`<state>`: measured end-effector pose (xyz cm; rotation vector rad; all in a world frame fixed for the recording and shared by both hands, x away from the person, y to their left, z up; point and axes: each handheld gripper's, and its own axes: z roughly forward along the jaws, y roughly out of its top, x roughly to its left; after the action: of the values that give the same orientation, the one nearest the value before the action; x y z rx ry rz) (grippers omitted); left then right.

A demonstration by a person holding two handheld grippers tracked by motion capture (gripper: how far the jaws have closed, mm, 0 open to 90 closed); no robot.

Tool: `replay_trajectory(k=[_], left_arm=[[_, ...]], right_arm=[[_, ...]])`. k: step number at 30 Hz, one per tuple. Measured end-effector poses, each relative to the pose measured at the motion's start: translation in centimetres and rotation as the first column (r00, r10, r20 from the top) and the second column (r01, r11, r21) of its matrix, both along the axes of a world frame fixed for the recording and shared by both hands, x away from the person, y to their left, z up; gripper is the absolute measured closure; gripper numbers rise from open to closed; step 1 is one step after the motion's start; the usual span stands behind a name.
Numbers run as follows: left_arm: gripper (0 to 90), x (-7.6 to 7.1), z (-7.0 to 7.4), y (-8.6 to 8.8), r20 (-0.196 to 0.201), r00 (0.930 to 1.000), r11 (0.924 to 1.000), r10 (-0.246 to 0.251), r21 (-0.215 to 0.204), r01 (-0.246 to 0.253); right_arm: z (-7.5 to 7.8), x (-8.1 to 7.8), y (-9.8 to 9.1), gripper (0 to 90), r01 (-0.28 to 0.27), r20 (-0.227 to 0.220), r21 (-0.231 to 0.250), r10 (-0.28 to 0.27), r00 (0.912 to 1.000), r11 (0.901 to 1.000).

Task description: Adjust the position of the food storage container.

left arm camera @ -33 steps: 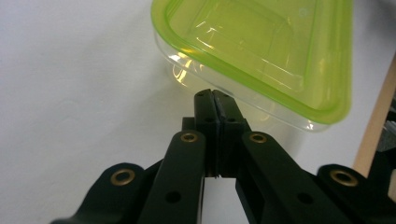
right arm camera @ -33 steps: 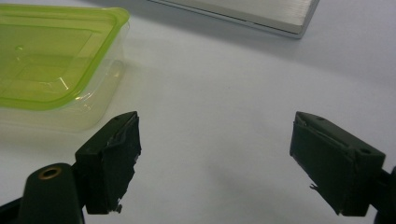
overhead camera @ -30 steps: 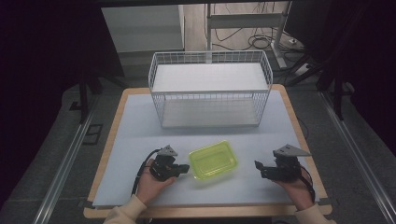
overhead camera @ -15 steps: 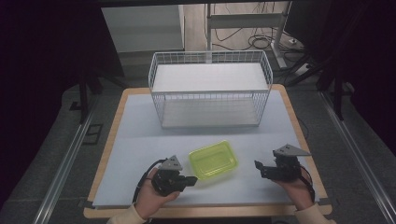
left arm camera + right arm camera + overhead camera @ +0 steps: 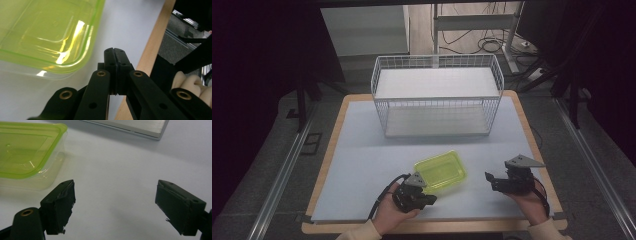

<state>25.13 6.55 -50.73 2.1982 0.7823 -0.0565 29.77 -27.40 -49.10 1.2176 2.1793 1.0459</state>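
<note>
Two grippers, left gripper [image 5: 430, 201] closed, right gripper [image 5: 488, 180] agape, flank one green container [image 5: 440, 170].

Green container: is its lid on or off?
On. The green lid sits flush over the clear container, which lies flat on the table.

Wide-spread claw [image 5: 115, 205] above white table [image 5: 120, 170], beside green-lidded container [image 5: 27, 152]

A white wire basket [image 5: 437, 102] stands at the desk's [image 5: 357, 155] far edge, a lidded yellow-green plastic container [image 5: 440, 171] near its front edge, between both grippers.
</note>
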Motion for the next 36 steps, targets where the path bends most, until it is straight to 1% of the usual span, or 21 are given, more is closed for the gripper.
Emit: replay_trajectory(k=[5,6,13,19,23,24,25,26,28,31,32,35,36], left_arm=[[90.0,0.5,-0.3,0.5,-0.009,0.9998,0.9998,0.020,-0.004,-0.020],[90.0,0.7,-0.4,0.6,-0.009,0.9996,0.9996,0.027,0.007,-0.027],[90.0,1.2,-0.4,1.3,-0.006,0.9986,0.9986,0.053,0.003,-0.053],[90.0,2.0,-0.7,2.1,-0.018,0.9962,0.9964,0.085,-0.002,-0.085],[90.0,2.4,-0.8,2.3,-0.023,0.9950,0.9952,0.097,-0.004,-0.098],[90.0,2.5,-0.8,2.5,-0.022,0.9951,0.9954,0.096,0.004,-0.096],[90.0,2.6,-0.8,2.5,-0.025,0.9941,0.9944,0.106,-0.004,-0.106],[90.0,2.8,-0.9,2.7,-0.024,0.9939,0.9942,0.108,0.004,-0.108],[90.0,2.8,-0.9,2.7,-0.029,0.9932,0.9936,0.113,0.002,-0.113],[90.0,2.6,-1.0,2.5,-0.029,0.9945,0.9949,0.101,0.002,-0.101],[90.0,2.3,-0.9,2.3,-0.028,0.9958,0.9962,0.087,-0.005,-0.087],[90.0,1.9,-0.7,2.3,-0.021,0.9968,0.9969,0.077,-0.014,-0.078],[90.0,1.7,-0.3,2.6,-0.021,0.9970,0.9966,0.074,-0.035,-0.075]], right_arm=[[0.1,0.0,0.0,16.8,0.005,0.006,0.001,-0.005,1.0000,1.0000],[0.0,0.0,0.0,16.8,0.003,0.005,-0.001,-0.003,1.0000,1.0000],[0.0,0.0,0.1,16.9,0.002,0.007,-0.008,-0.001,1.0000,1.0000],[0.0,-0.1,0.1,16.9,0.000,0.008,-0.011,0.000,1.0000,0.9999],[-0.1,0.0,0.1,16.9,-0.001,0.005,-0.014,0.001,1.0000,0.9999],[-0.1,0.0,0.1,16.9,-0.001,0.005,-0.014,0.001,1.0000,0.9999],[-0.1,0.0,0.1,16.9,-0.001,0.005,-0.015,0.001,1.0000,0.9999],[-0.1,0.0,0.1,16.9,-0.001,0.006,-0.015,0.001,1.0000,0.9999],[-0.1,0.0,0.1,16.9,-0.001,0.007,-0.015,0.001,1.0000,0.9999],[-0.1,0.0,0.1,16.9,-0.002,0.006,-0.016,0.002,1.0000,0.9999],[-0.1,-0.1,0.2,16.9,-0.003,0.006,-0.017,0.004,1.0000,0.9999],[-0.1,0.0,0.2,16.9,-0.004,0.006,-0.017,0.004,1.0000,0.9998],[-0.1,0.0,0.2,16.9,-0.002,0.006,-0.015,0.002,1.0000,0.9999]])
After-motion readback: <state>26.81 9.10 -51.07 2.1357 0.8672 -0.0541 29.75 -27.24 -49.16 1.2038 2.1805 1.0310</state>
